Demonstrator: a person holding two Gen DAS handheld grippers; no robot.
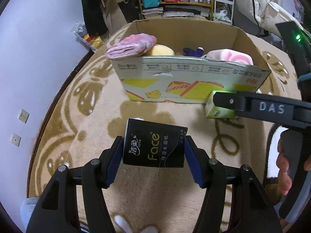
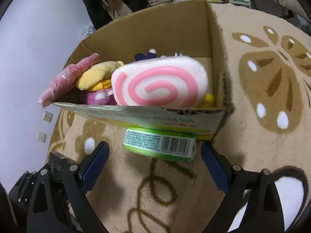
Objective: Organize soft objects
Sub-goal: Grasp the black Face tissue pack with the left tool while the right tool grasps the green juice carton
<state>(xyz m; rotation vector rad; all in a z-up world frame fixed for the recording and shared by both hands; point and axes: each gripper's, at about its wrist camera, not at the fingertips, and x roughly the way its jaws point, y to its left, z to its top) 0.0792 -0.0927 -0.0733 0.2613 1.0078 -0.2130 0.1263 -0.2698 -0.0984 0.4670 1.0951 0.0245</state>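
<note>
Left-wrist view: we see the left gripper point(image 1: 153, 151) with its jaws clenched on a black tissue pack point(image 1: 154, 145), one blue pad against each short side, the pack raised over the beige patterned rug point(image 1: 97, 116). Ahead stands an open cardboard box point(image 1: 190, 81) on the rug. Inside it we note a folded pink cloth point(image 1: 130, 47) leaning over the box's near-left corner, a yellow plush point(image 1: 159, 50) beside it, a dark purple plush point(image 1: 192, 51) toward the far wall, and a pink-swirl cushion point(image 1: 229, 57) toward the box's near-right corner. A green tissue pack point(image 1: 217, 110) lies on the rug against the box's near wall, close to its right corner; the right gripper's black finger crosses in front of it.

Right-wrist view: we see the right gripper point(image 2: 155, 165) with its jaws released and spread wide, one on either side of the green tissue pack point(image 2: 159, 143) and neither touching it. The pack sits with its barcode label facing the camera, touching the near wall of the cardboard box point(image 2: 175, 120). The pink-swirl cushion point(image 2: 161, 83) fills the near-right part of the box, and a magenta plush point(image 2: 101, 97) lies beneath the yellow one.
</note>
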